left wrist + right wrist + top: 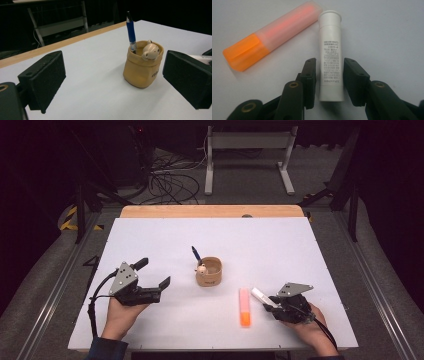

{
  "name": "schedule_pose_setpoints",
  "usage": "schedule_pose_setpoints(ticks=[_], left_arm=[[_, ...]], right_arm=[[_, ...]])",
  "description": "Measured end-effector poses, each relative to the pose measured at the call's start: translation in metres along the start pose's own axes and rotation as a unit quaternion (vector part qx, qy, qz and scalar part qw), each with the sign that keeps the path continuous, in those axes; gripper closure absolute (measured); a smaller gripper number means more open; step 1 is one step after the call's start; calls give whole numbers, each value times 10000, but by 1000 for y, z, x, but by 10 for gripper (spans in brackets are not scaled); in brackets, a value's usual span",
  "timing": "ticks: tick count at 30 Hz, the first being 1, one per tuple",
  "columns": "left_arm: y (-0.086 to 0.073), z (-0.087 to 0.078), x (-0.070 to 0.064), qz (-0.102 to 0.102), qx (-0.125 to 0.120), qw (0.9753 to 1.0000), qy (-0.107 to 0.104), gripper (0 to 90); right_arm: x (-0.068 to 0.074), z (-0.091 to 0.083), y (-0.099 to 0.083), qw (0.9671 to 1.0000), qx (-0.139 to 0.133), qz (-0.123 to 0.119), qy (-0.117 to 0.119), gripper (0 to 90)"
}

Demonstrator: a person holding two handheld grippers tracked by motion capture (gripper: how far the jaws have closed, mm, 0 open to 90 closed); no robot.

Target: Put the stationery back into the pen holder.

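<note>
A tan pouch-shaped holder (209, 272) (142, 66) stands mid-table with a blue pen (195, 254) (131, 30) and a small cream figure (150, 50) in it. My left gripper (154, 272) (113, 82) is wide open, pointing at the holder from its left, with nothing between the pads. An orange highlighter (244, 307) (272, 35) lies flat near the front. Beside it lies a white tube (259, 295) (330, 50). My right gripper (272, 302) (329, 62) straddles the tube's near half, the jaws close on either side with a thin gap showing on the left.
The white table top (150, 230) has a wooden strip along its far edge (210, 211). Behind the table, a metal frame (247, 150) and loose cables (170, 180) stand on the floor.
</note>
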State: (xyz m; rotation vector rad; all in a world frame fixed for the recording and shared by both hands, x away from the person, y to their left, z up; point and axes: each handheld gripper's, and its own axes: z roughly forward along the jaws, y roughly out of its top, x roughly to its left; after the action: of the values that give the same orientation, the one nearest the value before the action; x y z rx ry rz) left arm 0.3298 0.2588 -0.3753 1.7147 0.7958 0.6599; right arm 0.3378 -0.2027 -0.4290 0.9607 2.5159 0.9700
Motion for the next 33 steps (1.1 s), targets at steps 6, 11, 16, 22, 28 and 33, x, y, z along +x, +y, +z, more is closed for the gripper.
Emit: schedule_pose_setpoints(ticks=[6, 11, 16, 22, 28, 33], left_arm=[[0, 1, -1, -2, -18, 10000, -36, 55], [1, 1, -2, 32, -16, 10000, -66, 56], [1, 2, -3, 19, -3, 9999, -151, 62], [2, 3, -6, 3, -20, 9998, -201, 62], [4, 5, -10, 19, -32, 9997, -256, 62], [6, 8, -16, -4, -18, 9992, -406, 62]], right_arm=[[0, 1, 0, 9999, -6, 115, -31, 679], [1, 1, 1, 9999, 22, 91, -53, 712], [2, 1, 1, 9999, 7, 87, -66, 715], [0, -1, 0, 9997, -208, 58, -107, 717], [2, -5, 3, 9973, -733, 68, 74, 716], [5, -3, 5, 9951, -985, -31, 122, 716]])
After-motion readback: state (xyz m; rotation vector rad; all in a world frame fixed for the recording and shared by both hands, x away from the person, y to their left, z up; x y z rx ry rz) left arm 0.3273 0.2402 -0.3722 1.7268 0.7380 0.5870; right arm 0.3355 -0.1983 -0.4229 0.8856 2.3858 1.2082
